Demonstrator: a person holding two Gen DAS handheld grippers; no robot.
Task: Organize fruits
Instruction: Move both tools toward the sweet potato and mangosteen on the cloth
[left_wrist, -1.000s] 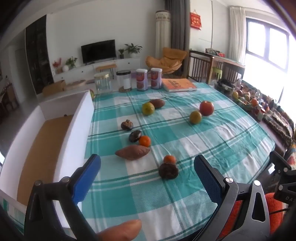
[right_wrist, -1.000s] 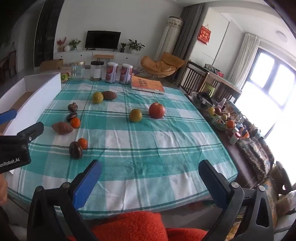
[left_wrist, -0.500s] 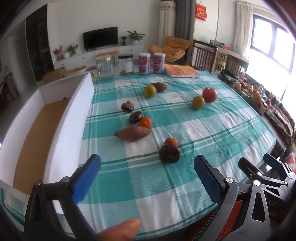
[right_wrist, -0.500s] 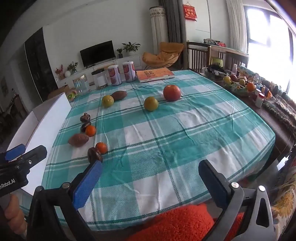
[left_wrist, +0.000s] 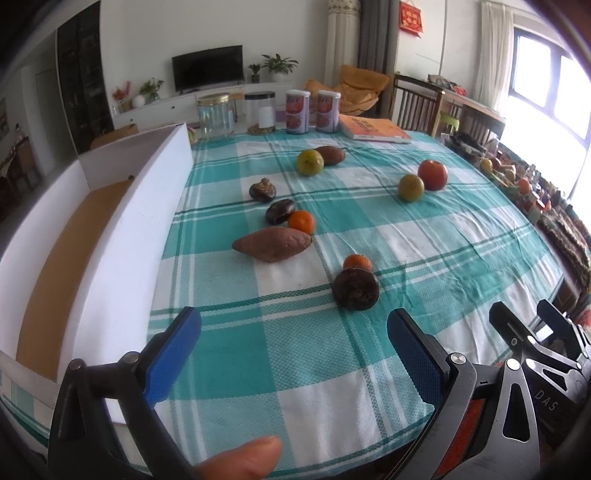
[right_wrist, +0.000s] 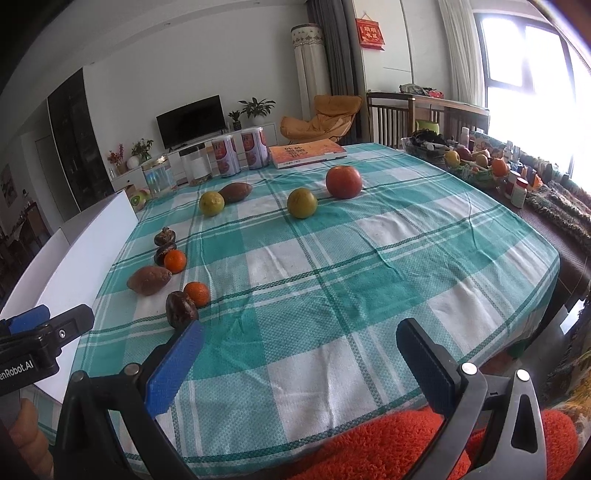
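Fruit lies scattered on a teal checked tablecloth (left_wrist: 424, 236). Nearest my open left gripper (left_wrist: 293, 334) is a dark brown fruit (left_wrist: 355, 288) with a small orange (left_wrist: 357, 261) behind it. Beyond lie a sweet potato (left_wrist: 272, 243), another small orange (left_wrist: 301, 222), two dark fruits (left_wrist: 280, 211) (left_wrist: 262, 191), a green citrus (left_wrist: 310, 162) by a brown fruit (left_wrist: 331, 154), and a second green citrus (left_wrist: 410, 187) beside a red apple (left_wrist: 432, 175). My right gripper (right_wrist: 299, 343) is open over the near table edge, empty. A white box (left_wrist: 122, 236) stands at the left.
At the table's far end stand two jars (left_wrist: 213, 115), two red cans (left_wrist: 297, 111) and an orange book (left_wrist: 373, 128). A side table with a fruit basket (right_wrist: 476, 162) and bottles runs along the right. An orange-red garment (right_wrist: 388, 443) shows below my right gripper.
Both grippers have moved forward and lower toward the table, so the fruit looks nearer. The right gripper now shows closer at the left view's lower right. Both stay open.
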